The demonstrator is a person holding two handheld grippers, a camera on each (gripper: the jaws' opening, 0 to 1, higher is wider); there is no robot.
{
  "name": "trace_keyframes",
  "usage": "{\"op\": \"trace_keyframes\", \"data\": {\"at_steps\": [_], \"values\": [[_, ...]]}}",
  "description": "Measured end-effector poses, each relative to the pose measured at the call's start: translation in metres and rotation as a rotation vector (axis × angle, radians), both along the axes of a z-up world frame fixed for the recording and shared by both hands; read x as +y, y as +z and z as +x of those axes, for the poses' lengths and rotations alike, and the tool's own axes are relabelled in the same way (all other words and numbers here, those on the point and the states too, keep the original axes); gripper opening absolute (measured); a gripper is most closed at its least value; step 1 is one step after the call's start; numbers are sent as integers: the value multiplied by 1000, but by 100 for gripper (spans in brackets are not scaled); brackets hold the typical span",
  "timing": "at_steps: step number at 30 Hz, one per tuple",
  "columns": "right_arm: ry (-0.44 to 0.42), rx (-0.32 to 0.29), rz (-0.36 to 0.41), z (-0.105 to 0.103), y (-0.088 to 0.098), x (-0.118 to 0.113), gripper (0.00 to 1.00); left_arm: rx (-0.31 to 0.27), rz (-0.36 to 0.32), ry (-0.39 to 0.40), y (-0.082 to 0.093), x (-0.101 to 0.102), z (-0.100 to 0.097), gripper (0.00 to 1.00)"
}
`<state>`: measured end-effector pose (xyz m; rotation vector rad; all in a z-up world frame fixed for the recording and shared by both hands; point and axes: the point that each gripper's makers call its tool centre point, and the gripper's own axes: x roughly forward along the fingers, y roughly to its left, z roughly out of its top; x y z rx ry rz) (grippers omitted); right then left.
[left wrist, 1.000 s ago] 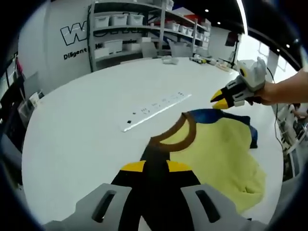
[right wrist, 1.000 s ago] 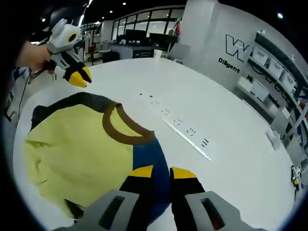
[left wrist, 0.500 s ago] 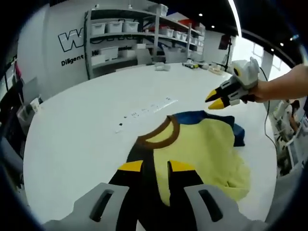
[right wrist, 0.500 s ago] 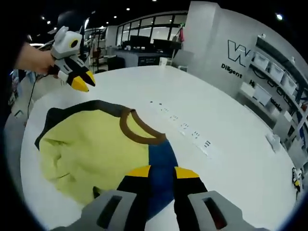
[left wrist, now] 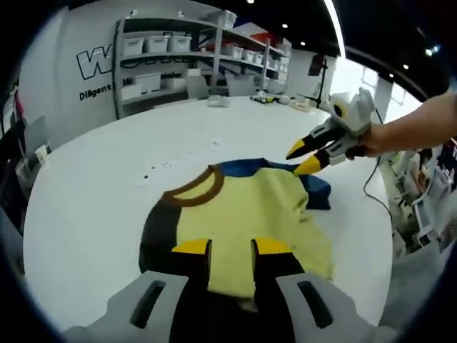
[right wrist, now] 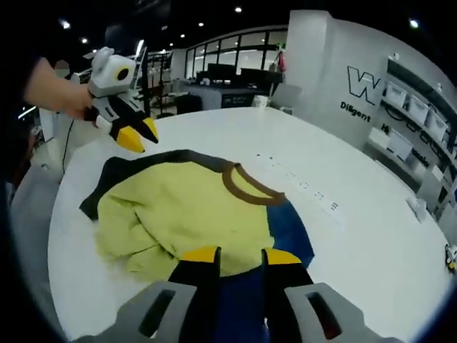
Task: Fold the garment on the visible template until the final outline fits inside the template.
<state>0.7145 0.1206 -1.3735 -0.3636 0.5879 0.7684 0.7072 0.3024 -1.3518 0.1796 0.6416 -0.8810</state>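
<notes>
A yellow garment (left wrist: 243, 214) (right wrist: 186, 214) with a brown collar (left wrist: 193, 193) (right wrist: 246, 187) lies spread on the round white table (left wrist: 93, 193) (right wrist: 371, 243). It has one black sleeve (left wrist: 158, 229) (right wrist: 96, 204) and one blue sleeve (left wrist: 314, 189) (right wrist: 293, 229). My left gripper (left wrist: 230, 247) (right wrist: 139, 134) hovers over the black-sleeve side, jaws slightly apart, holding nothing. Above the blue-sleeve side my right gripper (right wrist: 241, 255) (left wrist: 300, 159) is likewise open and empty. The lower yellow edge is bunched.
A row of small dark marks (left wrist: 171, 163) (right wrist: 314, 191) runs across the table beyond the collar. Shelving with white bins (left wrist: 164, 57) (right wrist: 421, 107) stands by the wall. A person's arm (left wrist: 421, 128) and hand (right wrist: 57, 89) hold the grippers. The table edge is near both grippers.
Both views have pulled back and tilted, so more of the garment shows. Each gripper now hangs nearer over its sleeve. The garment lies as before.
</notes>
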Motion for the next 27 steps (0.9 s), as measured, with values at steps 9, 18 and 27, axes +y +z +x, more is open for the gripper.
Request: {"op": "trace_keyframes", "data": {"at_steps": [9, 18, 27], "values": [[32, 8, 27, -28, -1, 17, 22, 5, -9, -42, -5, -4, -35, 24], [77, 39, 42, -61, -15, 34, 24, 12, -12, -73, -13, -10, -69, 25], [119, 63, 41, -90, -30, 46, 20, 44, -29, -100, -28, -22, -107, 25]]}}
